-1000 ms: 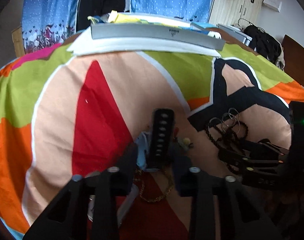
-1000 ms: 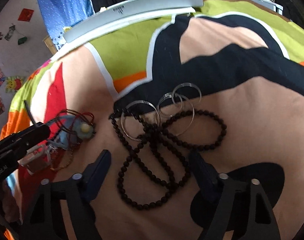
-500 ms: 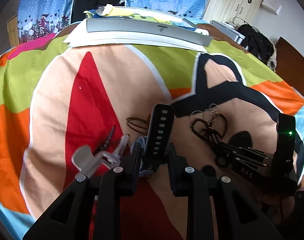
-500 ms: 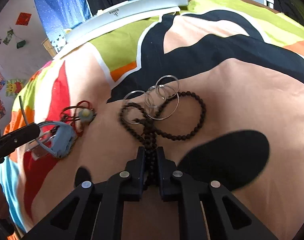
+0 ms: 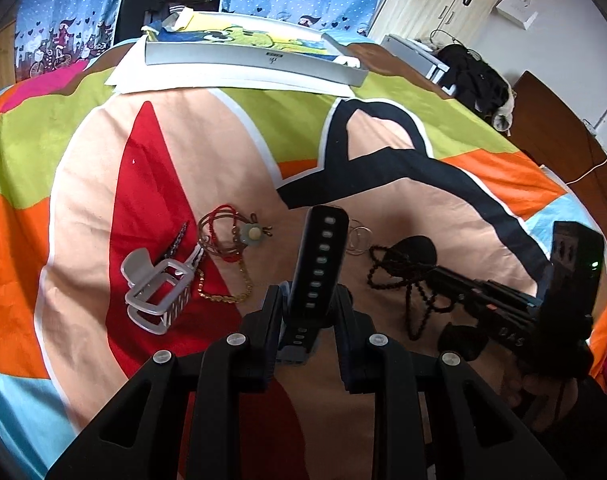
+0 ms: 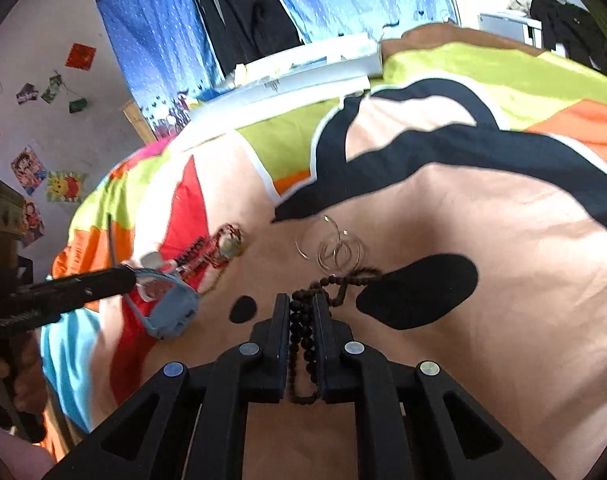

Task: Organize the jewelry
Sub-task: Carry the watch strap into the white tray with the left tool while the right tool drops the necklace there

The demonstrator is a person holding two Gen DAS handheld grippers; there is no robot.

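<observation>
My left gripper point(image 5: 309, 296) is shut on a blue watch point(image 5: 321, 256), whose holed strap sticks up between the fingers. The right wrist view shows that watch point(image 6: 169, 310) hanging off the bedspread from the left gripper point(image 6: 129, 276). My right gripper point(image 6: 301, 304) is shut on a black bead necklace point(image 6: 343, 280), held partly off the cloth. Thin silver hoops point(image 6: 335, 248) lie just beyond the beads. A grey claw clip point(image 5: 155, 292), red cord bracelets point(image 5: 223, 236) and a gold chain point(image 5: 227, 294) lie to the left.
Everything rests on a brightly patterned bedspread point(image 5: 103, 184). A long grey box point(image 5: 255, 56) on white paper sits at the far edge. A dark hairpin point(image 5: 175, 242) lies by the clip. Dark clothes point(image 5: 479, 80) are piled beyond the bed's right side.
Both grippers have risen. The left has carried the watch up, uncovering the clip, bracelets and chain. The right, shut on the beads half a second ago, has drawn them off the cloth.
</observation>
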